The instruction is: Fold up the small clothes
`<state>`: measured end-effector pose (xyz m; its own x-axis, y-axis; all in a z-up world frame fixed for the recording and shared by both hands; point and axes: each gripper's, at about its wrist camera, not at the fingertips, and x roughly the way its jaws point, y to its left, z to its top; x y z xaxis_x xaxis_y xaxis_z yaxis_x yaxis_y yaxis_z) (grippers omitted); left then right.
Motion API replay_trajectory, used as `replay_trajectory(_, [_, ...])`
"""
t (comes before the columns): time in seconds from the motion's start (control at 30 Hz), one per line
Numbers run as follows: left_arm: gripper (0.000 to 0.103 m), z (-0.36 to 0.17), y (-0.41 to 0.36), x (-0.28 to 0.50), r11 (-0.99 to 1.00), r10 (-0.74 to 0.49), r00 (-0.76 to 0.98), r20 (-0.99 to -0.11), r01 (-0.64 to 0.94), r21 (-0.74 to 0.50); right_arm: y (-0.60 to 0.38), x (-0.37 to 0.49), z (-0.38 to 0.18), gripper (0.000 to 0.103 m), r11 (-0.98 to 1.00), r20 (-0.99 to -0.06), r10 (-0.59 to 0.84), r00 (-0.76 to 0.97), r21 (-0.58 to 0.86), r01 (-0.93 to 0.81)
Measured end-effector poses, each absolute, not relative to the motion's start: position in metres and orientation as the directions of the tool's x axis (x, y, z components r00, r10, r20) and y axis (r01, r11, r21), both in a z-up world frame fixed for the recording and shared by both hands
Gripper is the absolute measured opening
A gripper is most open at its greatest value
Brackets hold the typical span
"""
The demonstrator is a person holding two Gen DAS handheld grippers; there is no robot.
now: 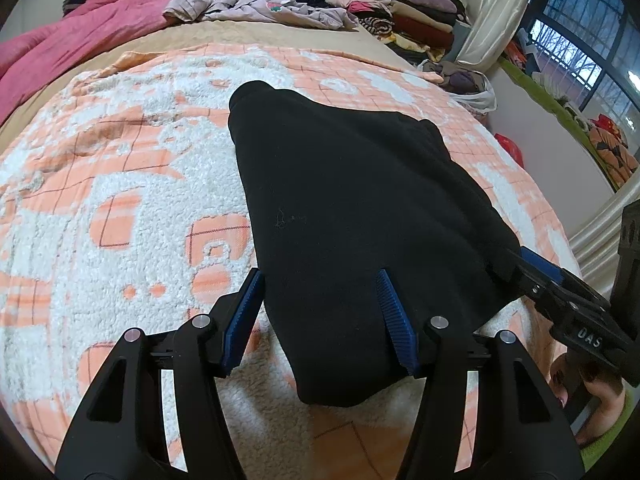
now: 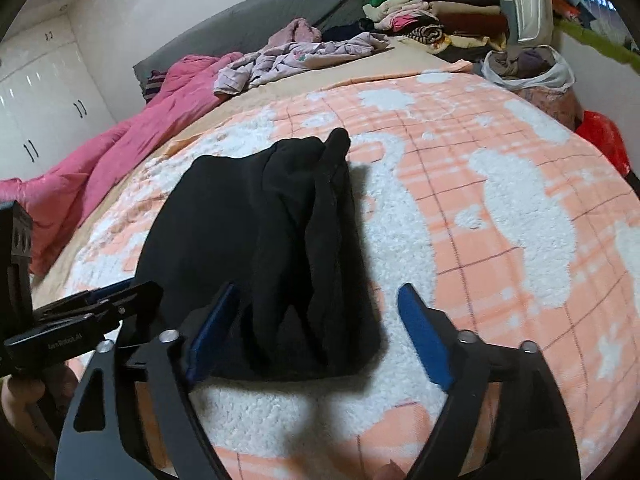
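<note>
A black garment point(image 1: 352, 200) lies folded on the orange-and-white fleece blanket point(image 1: 120, 184). My left gripper point(image 1: 320, 292) is open, its blue pads point(image 1: 244, 316) on either side of the garment's near left edge. My right gripper point(image 2: 320, 312) is open too, its jaws straddling the garment's point(image 2: 256, 232) near right edge, where several layers bunch up. In the left wrist view the right gripper point(image 1: 536, 272) touches the garment's right edge. The left gripper also shows in the right wrist view point(image 2: 96, 300), beside the cloth.
A pink quilt point(image 1: 80, 24) lies at the far left of the bed. Loose lilac clothes point(image 1: 256, 4) and a stack of folded clothes point(image 1: 404, 4) sit at the far end. A plastic bag of clothes point(image 2: 528, 68) and a red bag point(image 2: 604, 140) stand beside the bed on the right.
</note>
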<state>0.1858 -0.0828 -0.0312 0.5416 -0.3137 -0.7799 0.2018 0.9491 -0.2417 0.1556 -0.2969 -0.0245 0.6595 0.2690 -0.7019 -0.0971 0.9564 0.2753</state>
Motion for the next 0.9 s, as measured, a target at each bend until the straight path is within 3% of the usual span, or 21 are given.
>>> replay_trajectory(0.37, [0.058, -0.022, -0.080, 0.178, 0.946, -0.322, 0.549, -0.771, 0.202, -0.252, -0.301, 0.140, -0.008, 0.097, 0.964, -0.682, 0.231, 0.694, 0.259, -0.066])
replay_trajectory(0.43, [0.068, -0.016, -0.078, 0.174, 0.946, -0.325, 0.562, -0.760, 0.203, -0.254, -0.301, 0.134, 0.000, 0.098, 0.965, -0.665, 0.225, 0.712, 0.253, -0.069])
replay_trajectory(0.53, [0.073, -0.006, -0.073, 0.166, 0.947, -0.320, 0.587, -0.743, 0.201, -0.250, -0.302, 0.125, 0.010, 0.098, 0.966, -0.638, 0.215, 0.740, 0.249, -0.067])
replay_trajectory(0.57, [0.078, -0.003, -0.073, 0.164, 0.948, -0.318, 0.593, -0.740, 0.199, -0.248, -0.302, 0.121, 0.014, 0.098, 0.968, -0.627, 0.209, 0.751, 0.244, -0.066])
replay_trajectory(0.6, [0.089, 0.000, -0.070, 0.161, 0.950, -0.312, 0.601, -0.735, 0.195, -0.244, -0.301, 0.119, 0.017, 0.098, 0.969, -0.620, 0.203, 0.758, 0.237, -0.066])
replay_trajectory(0.63, [0.091, 0.003, -0.068, 0.158, 0.950, -0.312, 0.609, -0.730, 0.194, -0.243, -0.300, 0.114, 0.020, 0.098, 0.971, -0.611, 0.196, 0.767, 0.228, -0.067])
replay_trajectory(0.9, [0.093, 0.023, -0.046, 0.129, 0.964, -0.264, 0.669, -0.694, 0.162, -0.210, -0.288, 0.080, 0.041, 0.098, 0.982, -0.532, 0.175, 0.829, 0.155, -0.108])
